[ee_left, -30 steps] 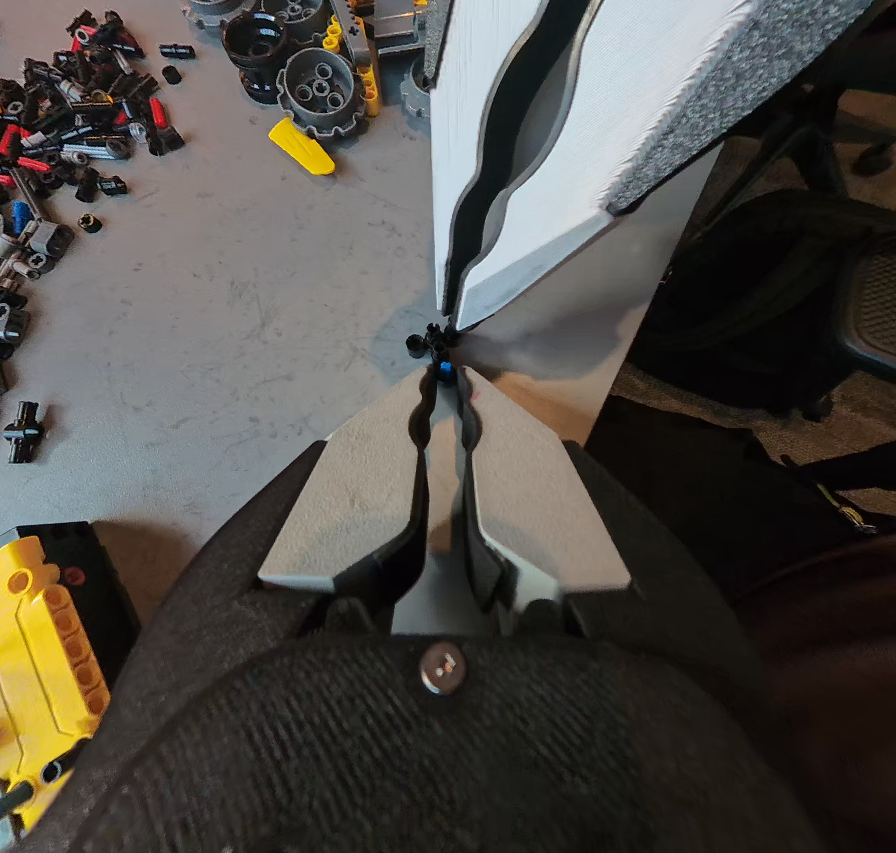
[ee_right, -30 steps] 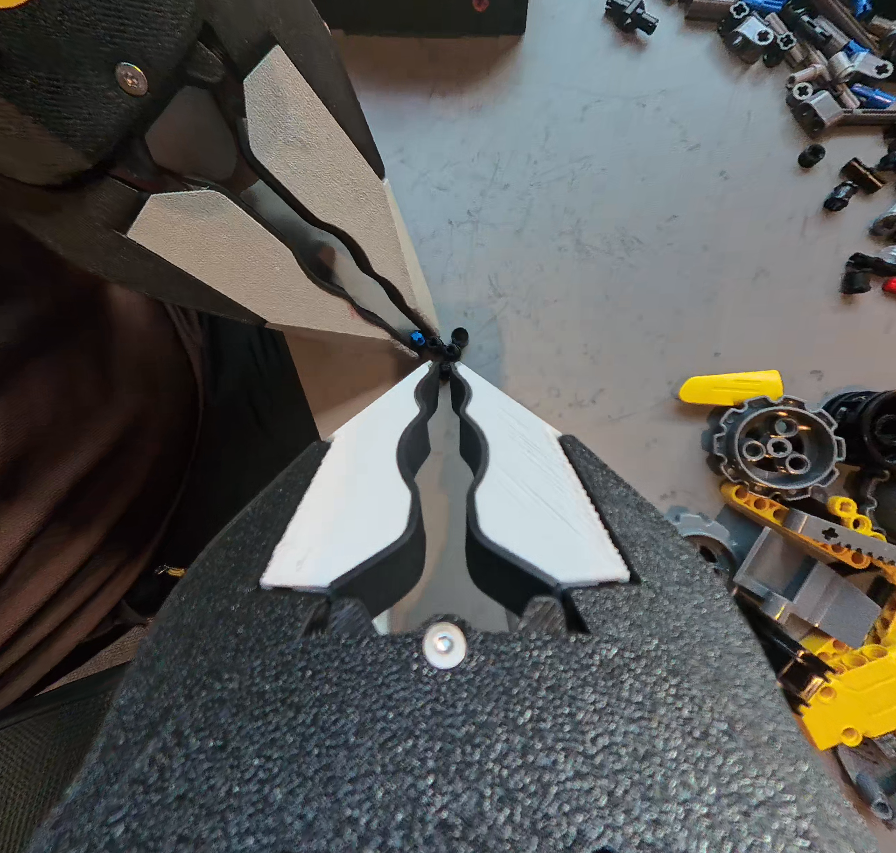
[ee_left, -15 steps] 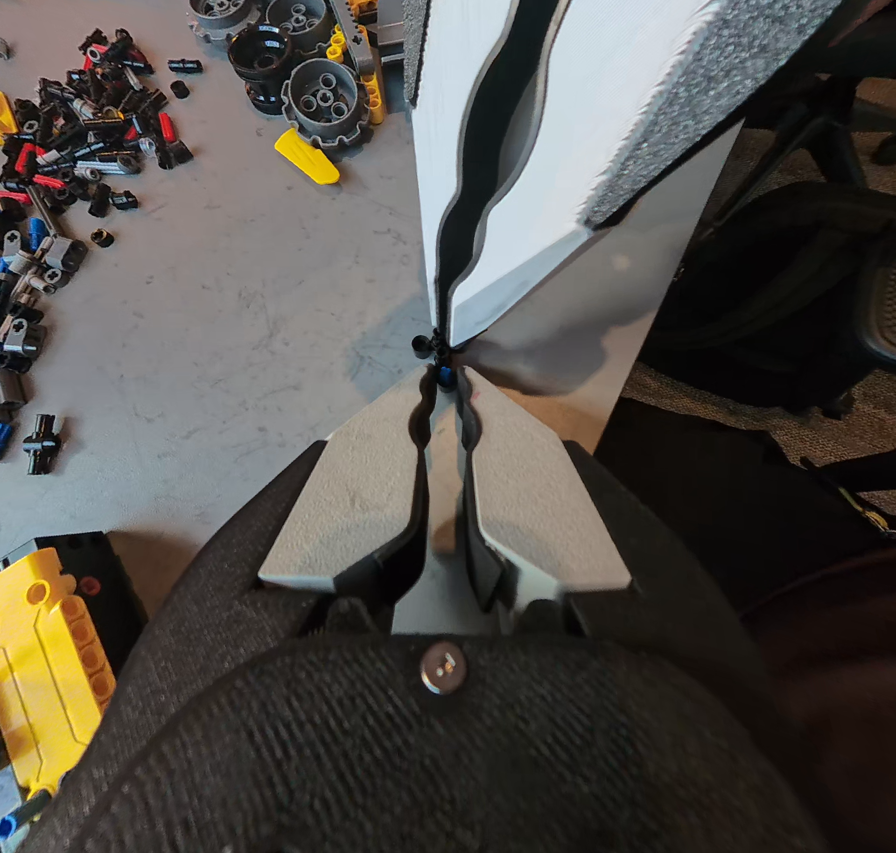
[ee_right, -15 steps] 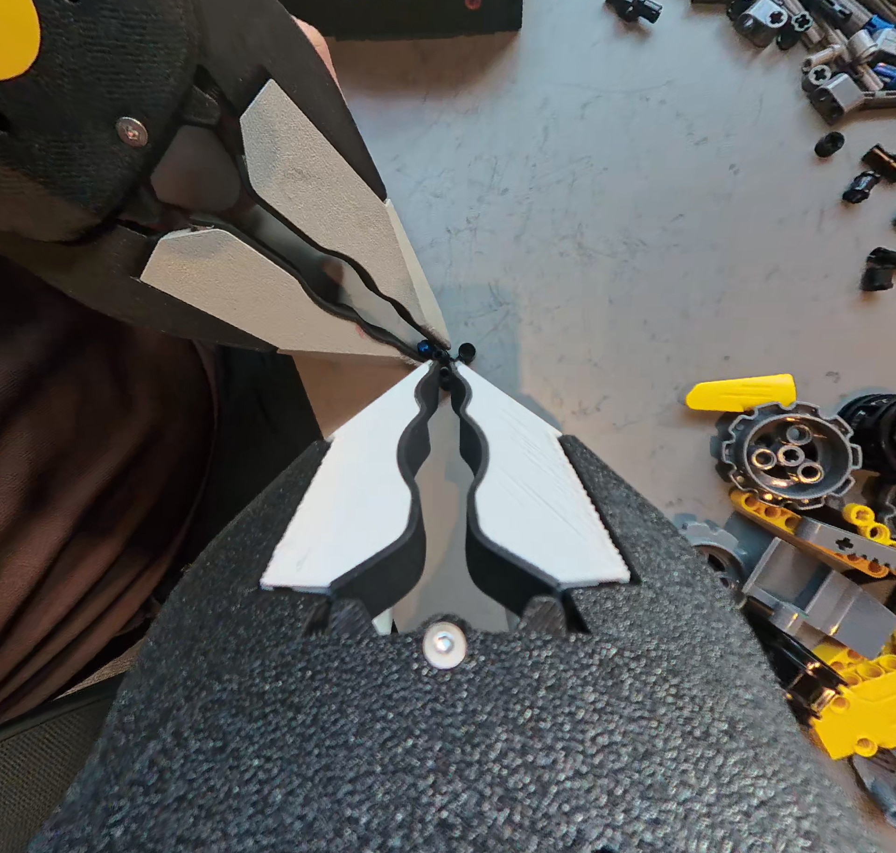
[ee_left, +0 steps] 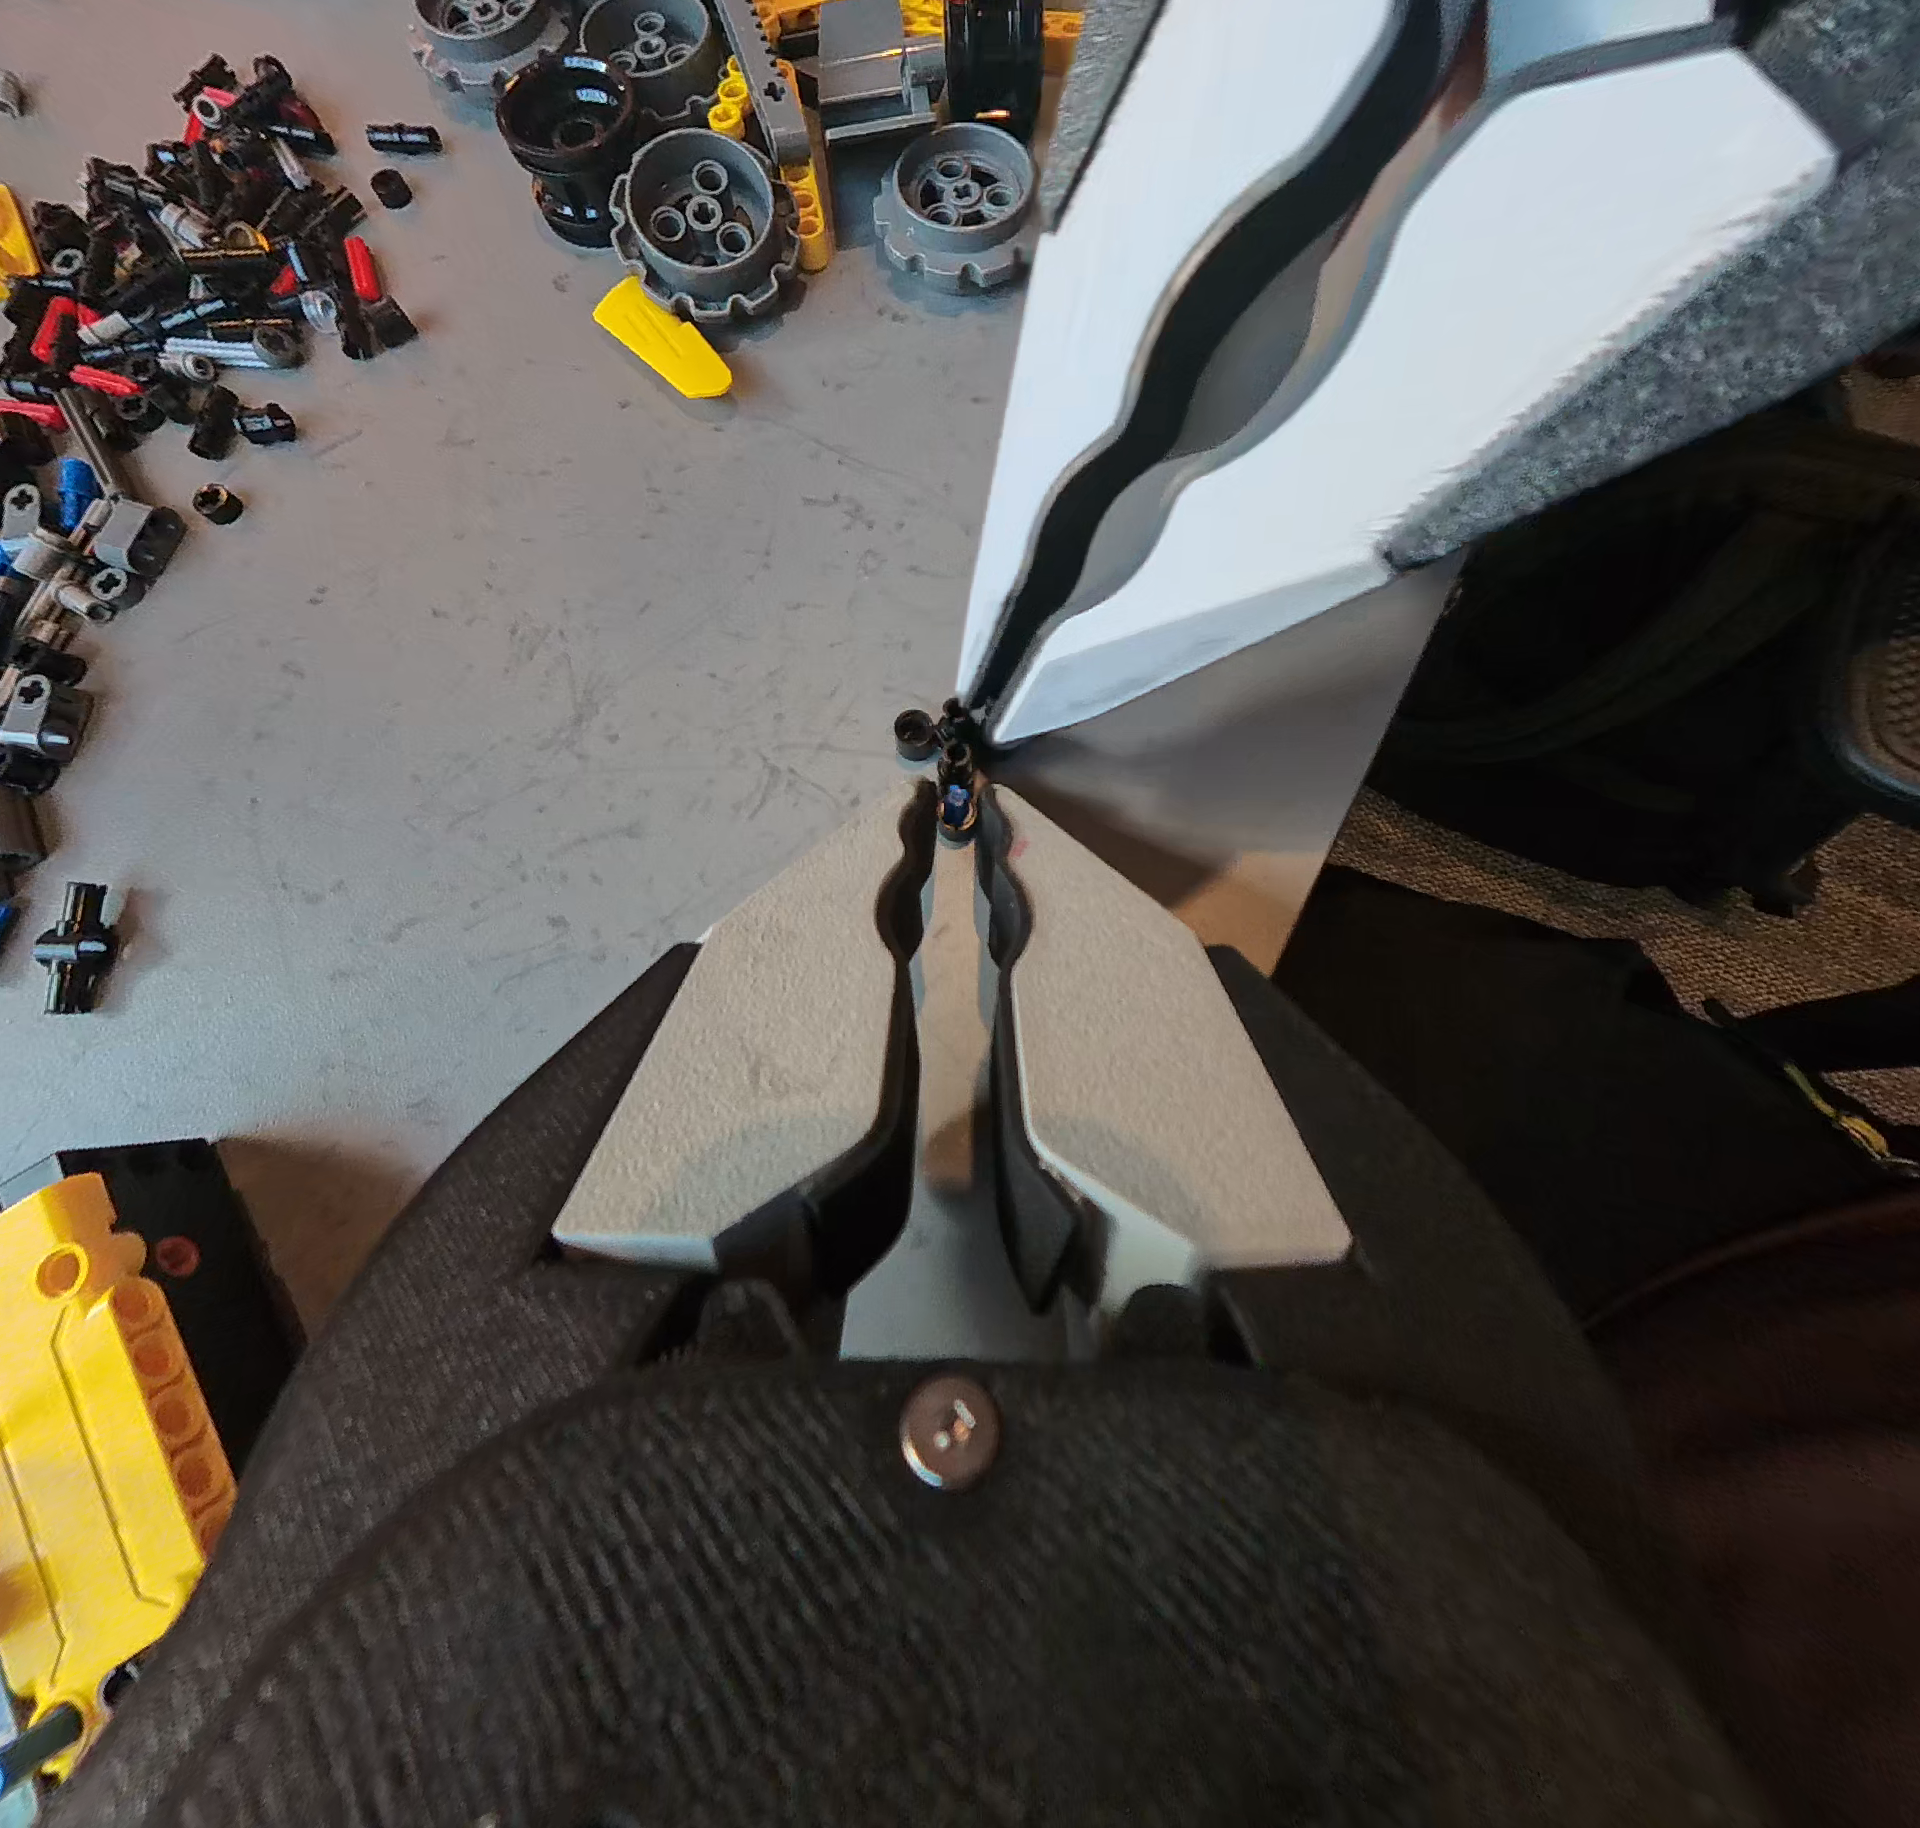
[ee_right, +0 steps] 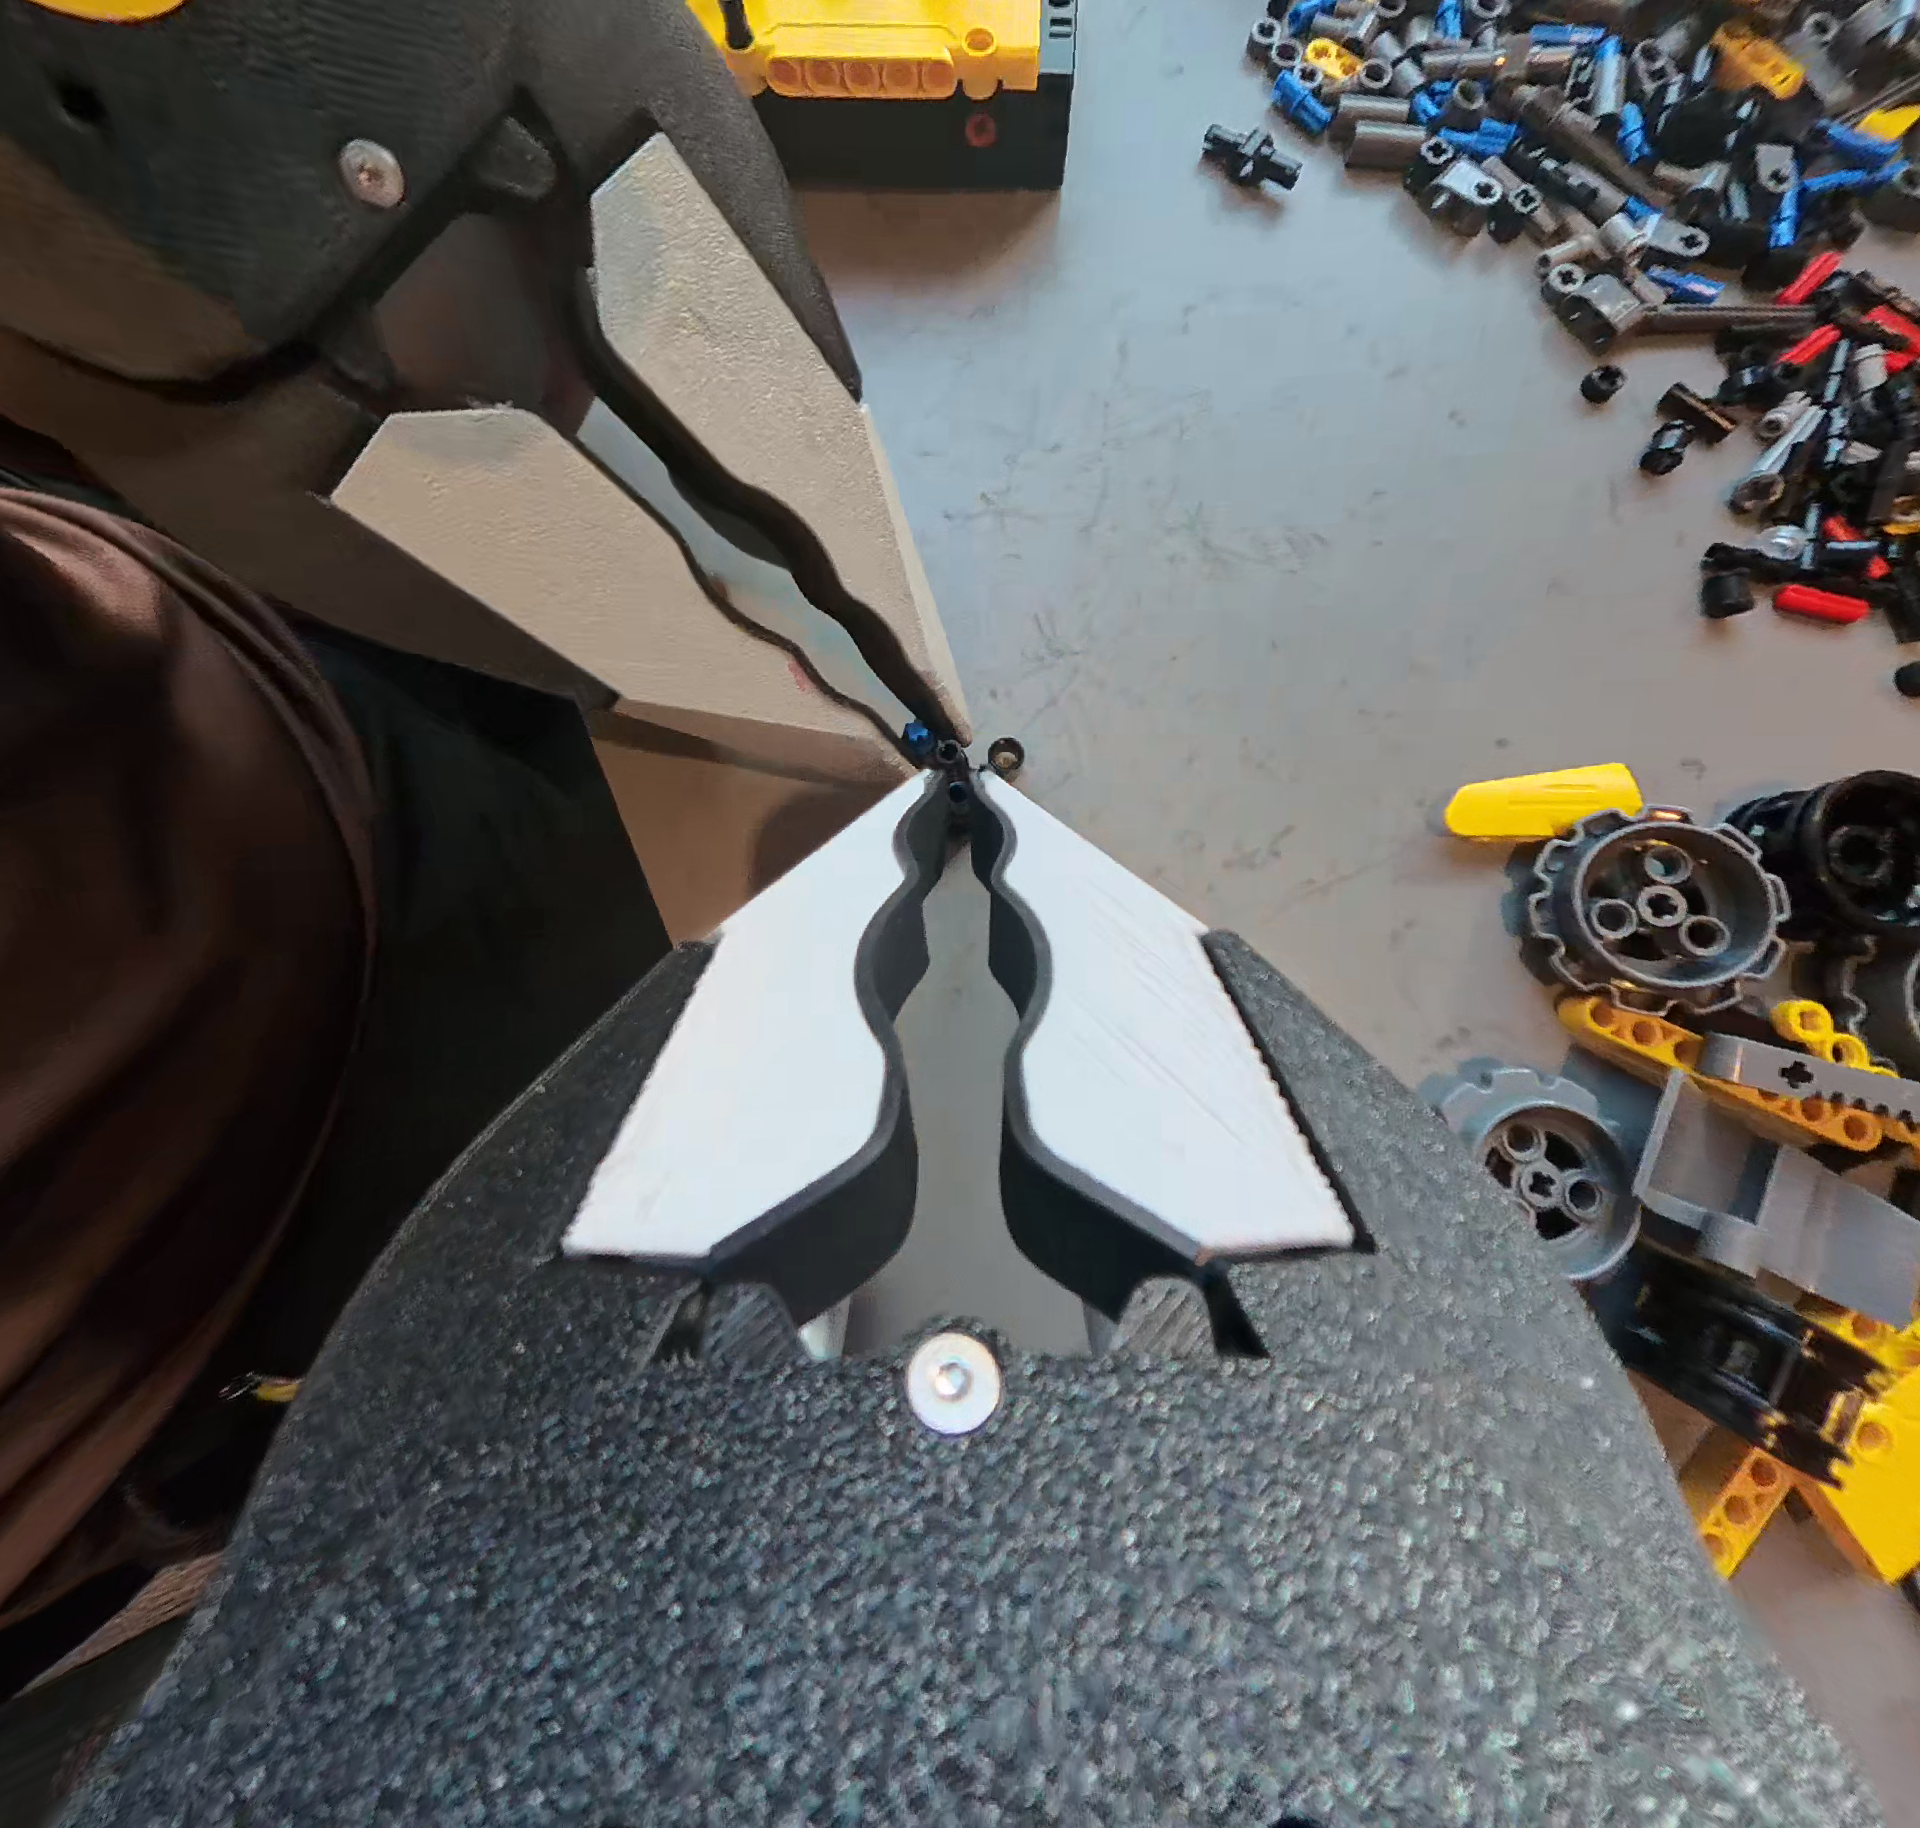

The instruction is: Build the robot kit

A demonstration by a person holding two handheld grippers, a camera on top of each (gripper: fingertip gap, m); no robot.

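Note:
My left gripper (ee_left: 954,799), with grey fingers, is shut on a small blue and black pin (ee_left: 954,808). My right gripper (ee_right: 956,791), with white fingers, is shut on a small black connector (ee_right: 957,793) with an open ring end (ee_right: 1004,753). The two grippers meet tip to tip just above the grey table (ee_left: 540,698), near its front edge. The pin and the connector (ee_left: 918,735) touch at the tips. In the left wrist view the right gripper (ee_left: 971,724) comes in from the upper right. In the right wrist view the left gripper (ee_right: 935,739) comes in from the upper left, with the pin's blue end (ee_right: 916,734) showing.
A heap of small black, red, blue and grey parts (ee_left: 135,303) lies at the far left. Grey toothed wheels (ee_left: 707,220), a yellow wedge (ee_left: 665,355) and yellow beams (ee_right: 1704,1061) lie behind. A yellow and black block (ee_right: 883,43) stands near the front edge. A person's dark clothing (ee_right: 156,947) lies beyond the edge. Only a small space, under 4 cm, lies between the two pairs of fingers.
Both grippers stay shut and tip to tip. Both have shifted and turned a little, so more of the wheels and the parts heap shows in each view.

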